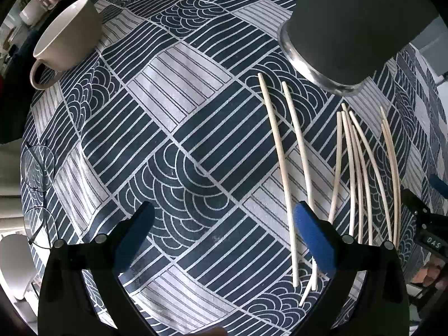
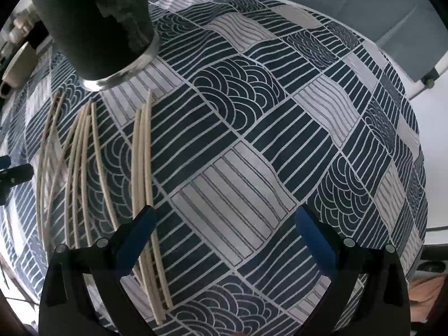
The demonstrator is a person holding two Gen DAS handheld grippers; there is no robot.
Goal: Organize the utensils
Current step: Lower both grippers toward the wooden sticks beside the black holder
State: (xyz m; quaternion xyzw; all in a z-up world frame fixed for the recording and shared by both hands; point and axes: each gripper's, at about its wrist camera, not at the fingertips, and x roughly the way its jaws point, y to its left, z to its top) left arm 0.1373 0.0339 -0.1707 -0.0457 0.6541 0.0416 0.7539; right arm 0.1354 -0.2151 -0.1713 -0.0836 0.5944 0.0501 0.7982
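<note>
state: both grippers, left [image 1: 224,238] and right [image 2: 224,238], empty, fingers spread | chopsticks [image 1: 355,173] loose on counter [image 1: 196,128] before the cup [image 1: 355,28] | advice: straddle one pair mid-length, close squarely, lift level.

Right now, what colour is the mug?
Beige; the mug shows best in the left wrist view.
</note>
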